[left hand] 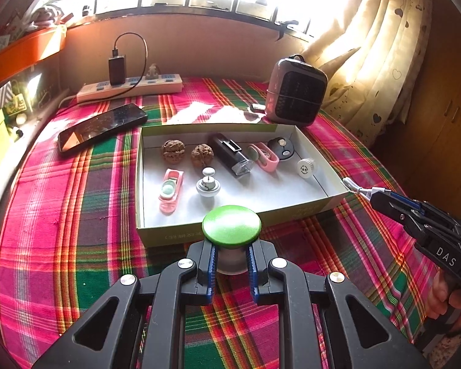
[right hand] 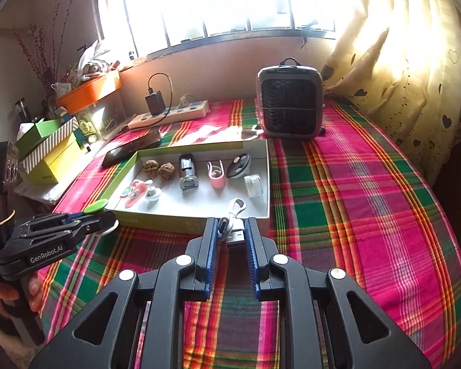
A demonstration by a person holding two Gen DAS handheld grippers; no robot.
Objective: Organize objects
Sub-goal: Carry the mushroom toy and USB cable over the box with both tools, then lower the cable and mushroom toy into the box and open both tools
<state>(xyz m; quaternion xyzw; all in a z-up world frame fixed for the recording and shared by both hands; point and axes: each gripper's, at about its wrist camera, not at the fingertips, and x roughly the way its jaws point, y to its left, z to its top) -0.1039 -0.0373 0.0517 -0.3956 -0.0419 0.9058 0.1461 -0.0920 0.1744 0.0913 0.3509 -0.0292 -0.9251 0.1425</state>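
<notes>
- The left gripper [left hand: 230, 253] is clamped on a green-capped jar [left hand: 231, 224], upright with its cap on top, held just before the near wall of the box [left hand: 169, 236].
- The right gripper [right hand: 230, 235] pinches a short white cable [right hand: 232, 218]; its USB plug [right hand: 235, 236] sits between the jaws and its loop reaches forward over the box's near right corner.
- Inside the box, two walnuts [left hand: 184, 153], a black lighter [left hand: 230, 155], a pink clip [left hand: 263, 156] and other small items lie mostly along the far side; the near right floor is bare.
- Beyond the box stand a phone [left hand: 103, 127], a power strip [left hand: 129, 87] and a small heater [left hand: 295, 90].
- The plaid cloth [right hand: 368, 200] to the right lies open.
</notes>
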